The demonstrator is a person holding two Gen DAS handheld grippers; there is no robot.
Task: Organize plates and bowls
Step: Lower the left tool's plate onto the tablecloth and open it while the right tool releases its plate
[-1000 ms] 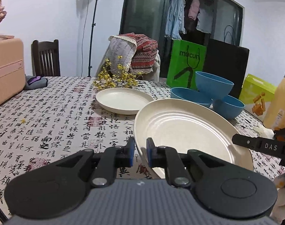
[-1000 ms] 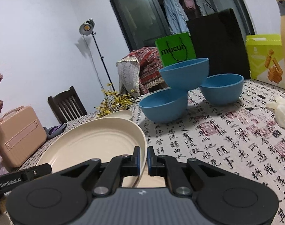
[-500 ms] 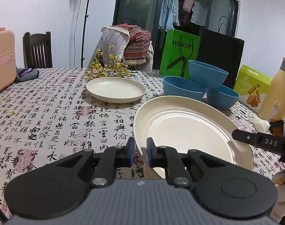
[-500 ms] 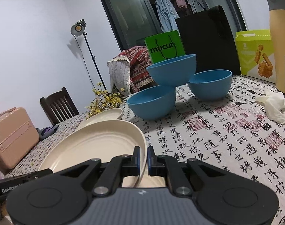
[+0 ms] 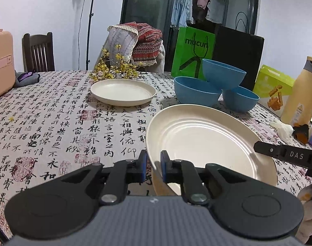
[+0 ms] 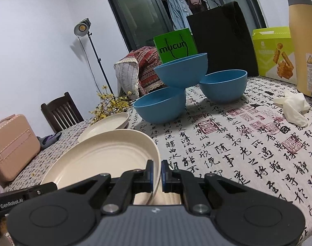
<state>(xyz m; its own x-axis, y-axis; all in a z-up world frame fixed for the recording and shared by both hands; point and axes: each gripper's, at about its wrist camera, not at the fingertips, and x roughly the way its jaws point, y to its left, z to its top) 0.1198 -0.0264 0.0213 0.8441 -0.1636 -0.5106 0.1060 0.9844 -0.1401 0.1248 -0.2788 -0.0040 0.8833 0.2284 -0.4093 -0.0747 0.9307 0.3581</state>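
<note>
A large cream plate (image 5: pixel 207 139) is held by both grippers over the patterned tablecloth (image 5: pixel 53 123). My left gripper (image 5: pixel 154 164) is shut on its left rim. My right gripper (image 6: pixel 157 172) is shut on the right rim of the same large plate (image 6: pixel 102 160). Whether the plate's far edge touches the cloth I cannot tell. Farther back a smaller cream plate (image 5: pixel 123 91) lies flat on the table. Right of it, one blue bowl (image 5: pixel 223 75) rests on top of two others (image 5: pixel 197 91) (image 5: pixel 240 100).
Yellow flower sprigs (image 5: pixel 112 69) lie behind the small plate. A tan bottle (image 5: pixel 299 94), a green snack box (image 5: pixel 273 88) and a crumpled white glove (image 6: pixel 293 106) crowd the right side. Green and black bags (image 5: pixel 193 53) stand behind the bowls. A pink case (image 5: pixel 0 65) sits far left.
Both grippers have stayed shut on the large plate. The views have shifted only slightly; nothing on the table has moved.
</note>
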